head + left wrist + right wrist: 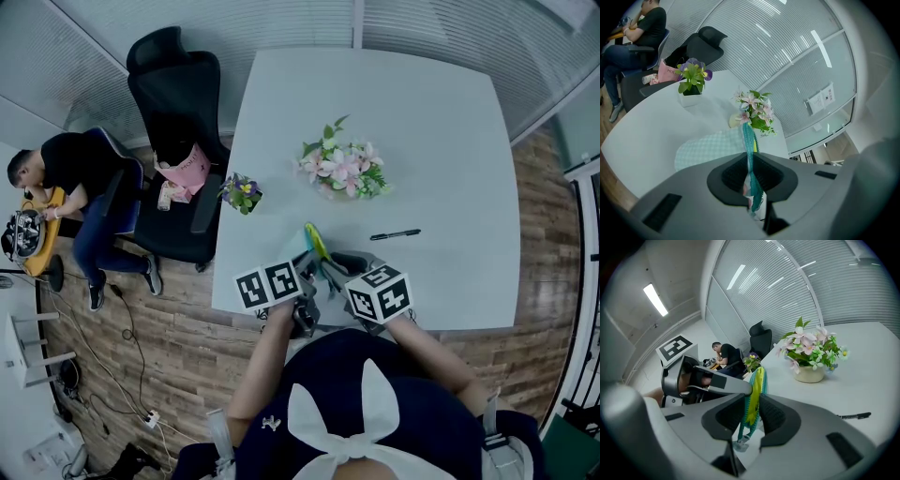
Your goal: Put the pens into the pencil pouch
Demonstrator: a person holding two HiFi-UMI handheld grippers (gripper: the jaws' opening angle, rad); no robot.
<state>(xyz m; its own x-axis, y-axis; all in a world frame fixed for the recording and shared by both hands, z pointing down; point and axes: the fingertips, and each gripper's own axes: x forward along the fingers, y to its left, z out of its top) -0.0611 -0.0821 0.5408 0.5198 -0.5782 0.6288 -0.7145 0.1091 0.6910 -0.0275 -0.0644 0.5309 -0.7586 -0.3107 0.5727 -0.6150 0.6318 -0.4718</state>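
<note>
The pencil pouch [314, 246] is pale green check cloth with a teal zipper and a yellow lining; it is held up at the table's front edge. My left gripper [305, 269] is shut on its zipper edge [749, 154], and the pouch body [708, 147] trails away onto the table. The other side of the mouth [754, 390] hangs between the jaws of my right gripper [751, 416], which stand apart with dark gaps beside the cloth. One black pen [395, 234] lies on the table to the right, also seen in the right gripper view as the pen [855, 416].
A pot of pink flowers [342, 172] stands mid-table and a small pot of purple flowers [242, 192] at the left edge. A black office chair [173, 141] stands left of the white table [450, 122]. A seated person [66, 178] is further left.
</note>
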